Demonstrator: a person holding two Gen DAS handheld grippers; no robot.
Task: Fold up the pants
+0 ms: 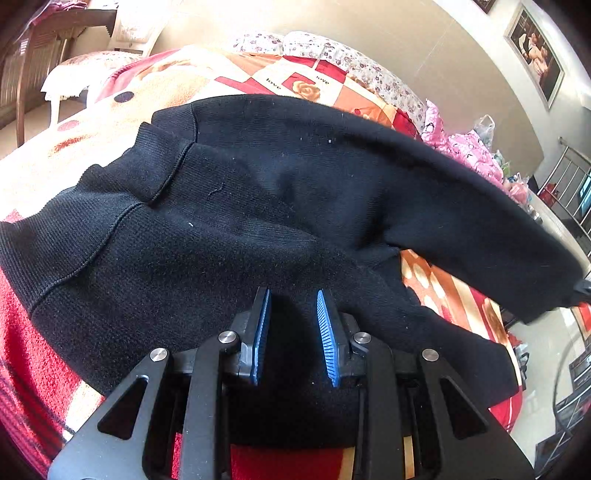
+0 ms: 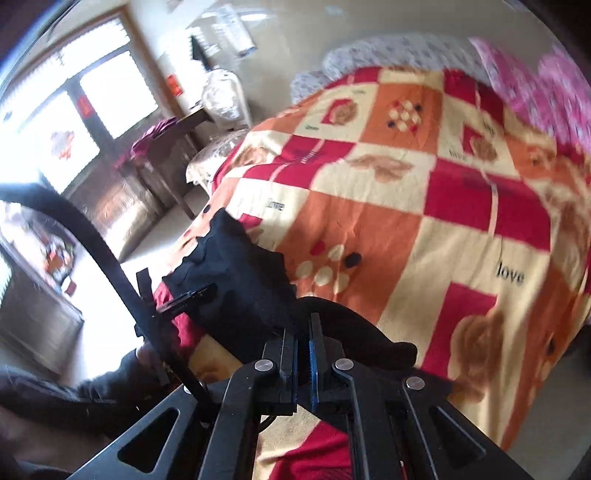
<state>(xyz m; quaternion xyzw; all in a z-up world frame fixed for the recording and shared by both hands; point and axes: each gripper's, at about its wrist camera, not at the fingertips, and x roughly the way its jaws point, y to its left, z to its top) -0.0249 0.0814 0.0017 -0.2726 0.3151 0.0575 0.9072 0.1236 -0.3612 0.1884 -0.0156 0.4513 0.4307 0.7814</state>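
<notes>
1. Pants, black knit, lie spread on the patterned bed blanket, waistband at the left, one leg lifted off to the right
2. Left gripper holds a bunch of cloth between narrow jaws, likely to anchor the body
3. Right gripper has its jaws pinched tight on a leg's end, raised off the blanket, probably to carry it over

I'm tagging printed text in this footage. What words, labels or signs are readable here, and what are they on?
"love": printed several times on the checkered blanket, also readable in the left wrist view.
Red papers on the window: too blurred to read.
Sheets on the wall: too blurred to read.
Black pants: no label or text visible.
</notes>
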